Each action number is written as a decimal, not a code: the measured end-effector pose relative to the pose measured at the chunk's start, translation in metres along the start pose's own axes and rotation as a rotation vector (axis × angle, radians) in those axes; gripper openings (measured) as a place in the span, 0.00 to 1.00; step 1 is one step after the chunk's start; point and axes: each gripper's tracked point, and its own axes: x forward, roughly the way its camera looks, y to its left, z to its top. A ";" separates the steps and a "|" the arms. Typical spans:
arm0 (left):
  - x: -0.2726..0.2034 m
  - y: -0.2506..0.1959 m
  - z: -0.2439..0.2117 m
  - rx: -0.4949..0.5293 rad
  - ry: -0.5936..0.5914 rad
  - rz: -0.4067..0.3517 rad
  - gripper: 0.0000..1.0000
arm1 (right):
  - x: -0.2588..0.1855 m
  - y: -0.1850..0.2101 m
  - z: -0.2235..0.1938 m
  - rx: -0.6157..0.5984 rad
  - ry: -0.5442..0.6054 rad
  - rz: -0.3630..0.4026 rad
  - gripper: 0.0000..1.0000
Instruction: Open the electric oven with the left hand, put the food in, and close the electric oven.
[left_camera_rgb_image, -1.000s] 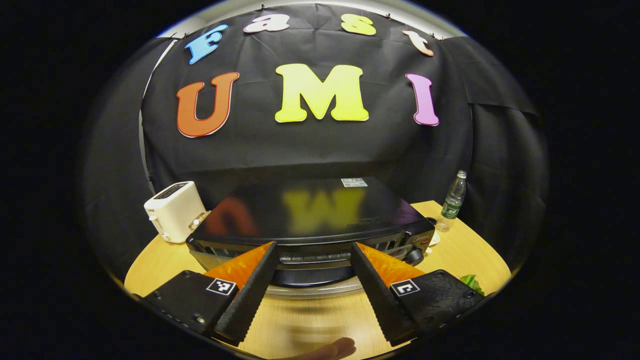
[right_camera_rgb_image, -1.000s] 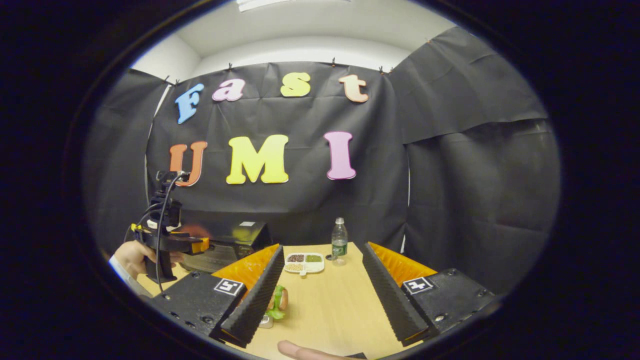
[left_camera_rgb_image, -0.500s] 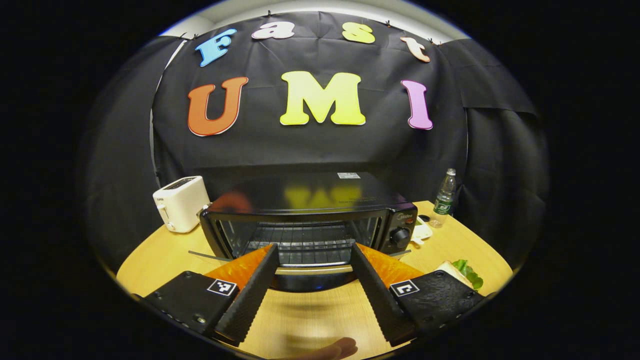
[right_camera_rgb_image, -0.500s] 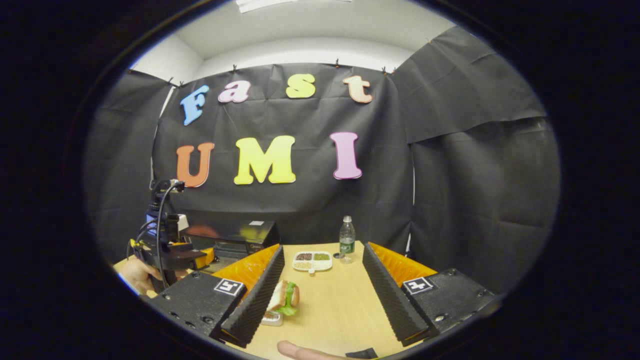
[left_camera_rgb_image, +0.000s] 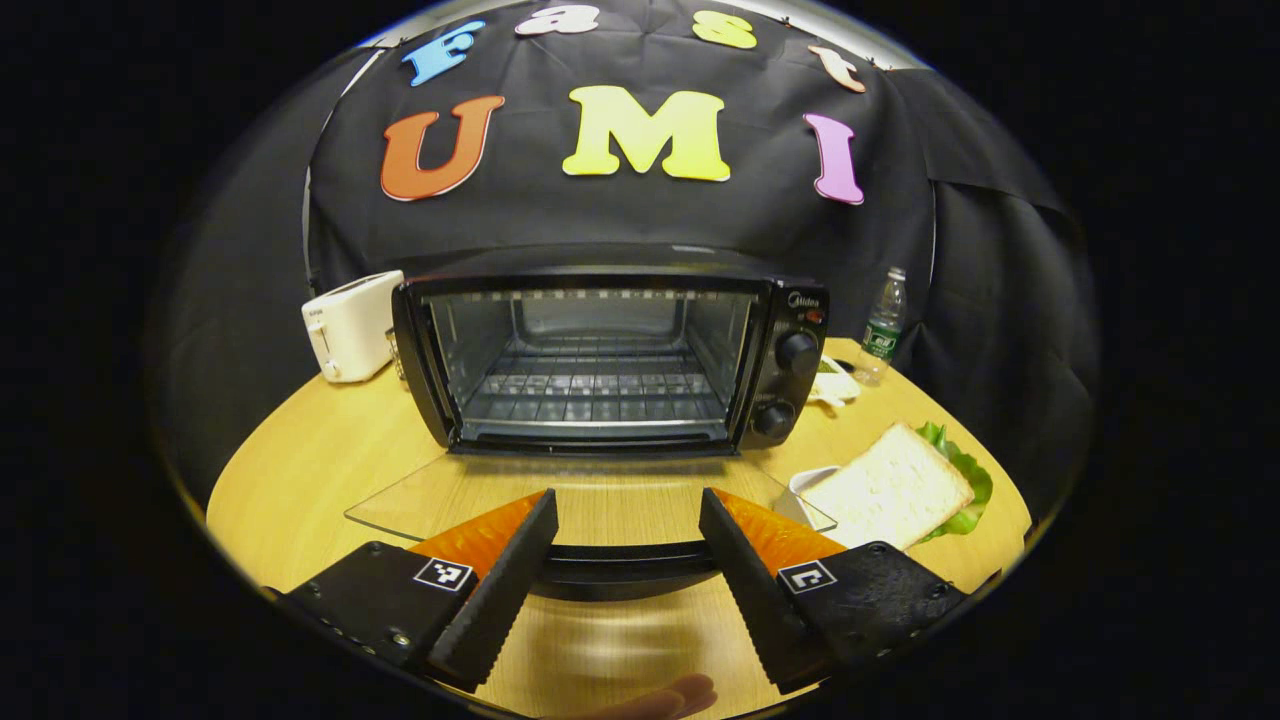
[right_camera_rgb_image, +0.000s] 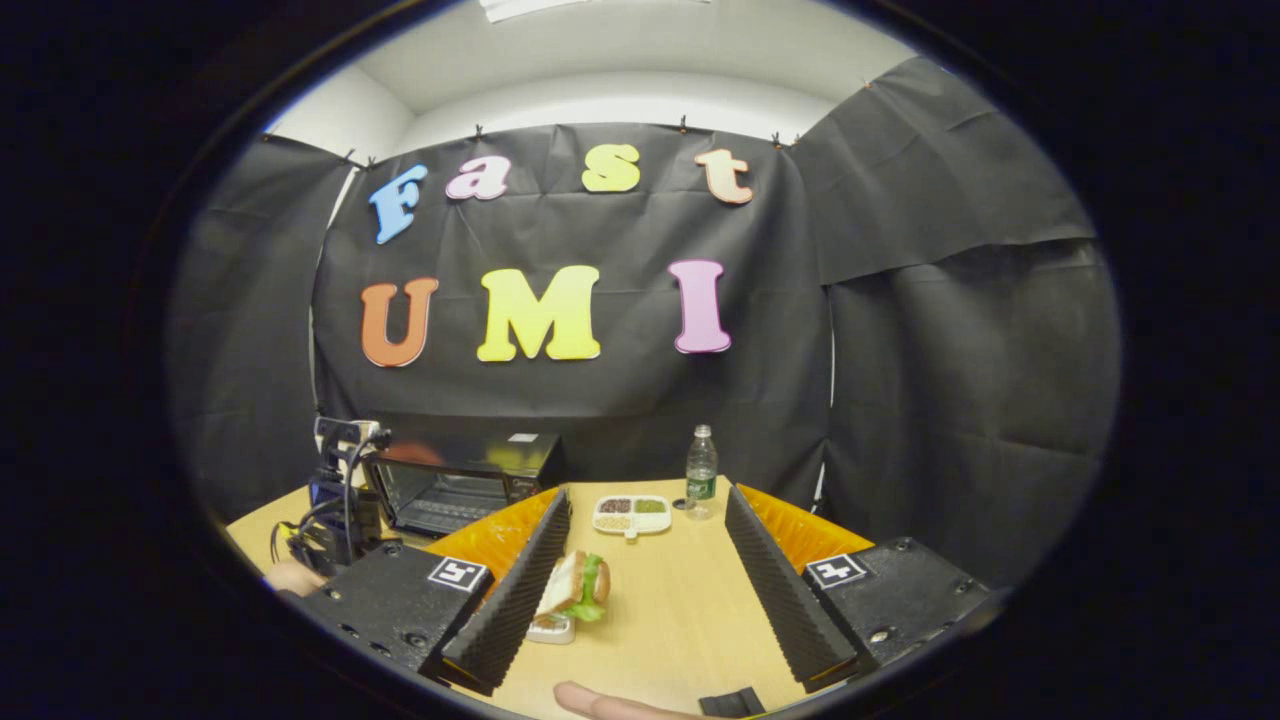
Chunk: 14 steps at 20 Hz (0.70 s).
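The black electric oven (left_camera_rgb_image: 780, 350) stands open, its wire rack bare. Its glass door (left_camera_rgb_image: 470, 500) lies flat toward me, the dark handle (left_camera_rgb_image: 625, 572) crossing between the fingers of my left gripper (left_camera_rgb_image: 627, 497). That gripper is open, its fingers wide apart and not pressing the handle. The food, a sandwich (left_camera_rgb_image: 895, 485) of white bread and lettuce on a small white dish, sits right of the door. In the right gripper view the sandwich (right_camera_rgb_image: 575, 588) lies just beside the left finger of my right gripper (right_camera_rgb_image: 648, 495), which is open and holds nothing. The oven (right_camera_rgb_image: 450, 485) is at the left there.
A white toaster (left_camera_rgb_image: 350, 325) stands left of the oven and a water bottle (left_camera_rgb_image: 882, 325) behind its right side. A divided snack tray (right_camera_rgb_image: 632, 512) and the bottle (right_camera_rgb_image: 700, 470) sit at the table's far end. A hand holds the left gripper (right_camera_rgb_image: 335, 510).
The oven door has swung from nearly shut down to flat as my left gripper dropped and drew back. The right gripper view has shifted slightly, with the sandwich now closer to its left finger.
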 end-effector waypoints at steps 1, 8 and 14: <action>0.002 -0.001 -0.006 -0.002 0.012 0.000 0.96 | -0.001 0.002 0.000 -0.003 -0.001 0.001 0.96; 0.021 0.003 -0.032 -0.001 0.036 0.013 0.95 | -0.004 0.002 -0.007 -0.014 0.009 -0.003 0.96; 0.016 0.004 -0.027 0.014 0.002 0.020 0.95 | 0.003 0.000 -0.012 -0.006 0.029 -0.004 0.96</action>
